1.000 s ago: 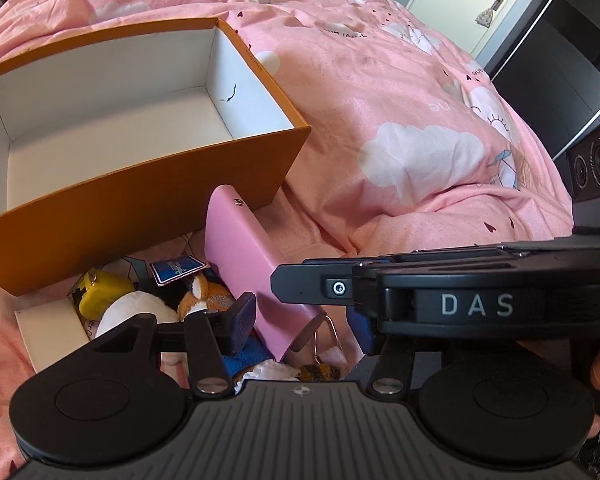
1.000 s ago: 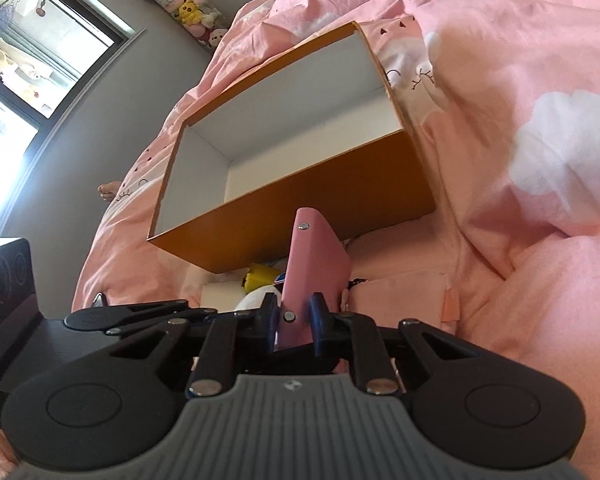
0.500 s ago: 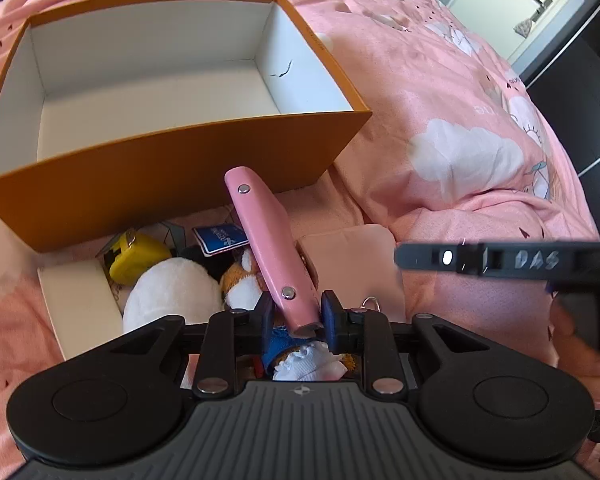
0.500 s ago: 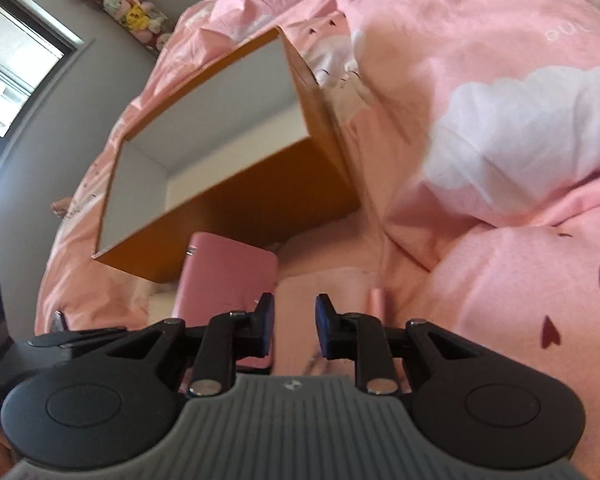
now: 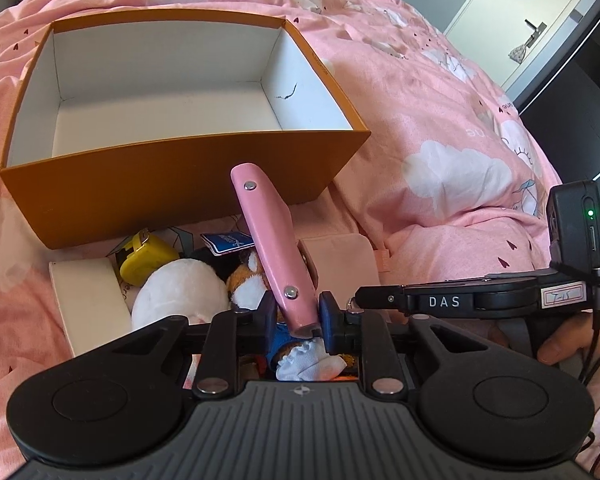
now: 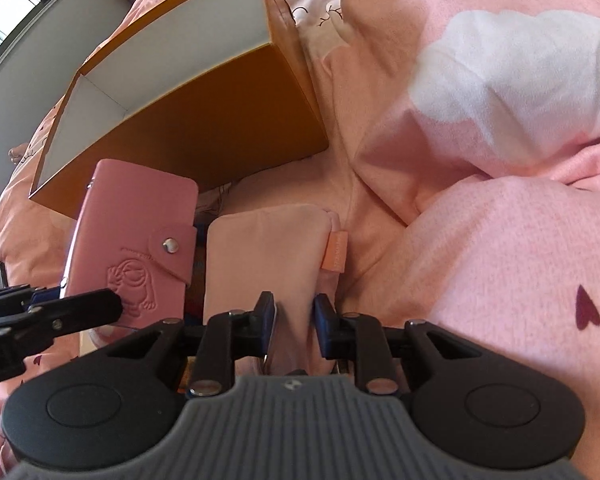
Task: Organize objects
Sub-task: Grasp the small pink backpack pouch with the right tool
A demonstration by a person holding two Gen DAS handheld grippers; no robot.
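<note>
My left gripper (image 5: 294,314) is shut on a pink snap wallet (image 5: 270,240), held edge-on above a pile of small items. The wallet's flat face also shows in the right wrist view (image 6: 136,240). An empty orange box (image 5: 172,176) with a white inside stands just beyond it on the pink bed; it also shows in the right wrist view (image 6: 204,128). My right gripper (image 6: 294,312) is open, its fingers on either side of a pale pink fabric pouch (image 6: 260,264) lying on the bed.
Under the wallet lie a yellow tape measure (image 5: 146,266), a white plush (image 5: 180,300), an orange-and-white plush (image 5: 248,284), a blue tag (image 5: 226,242) and a white box lid (image 5: 90,300). A rumpled pink duvet (image 5: 440,128) rises to the right.
The wallet passed from my right gripper to my left one, which shut on it. My right gripper opened, let go and moved right and down over the pale pink pouch.
</note>
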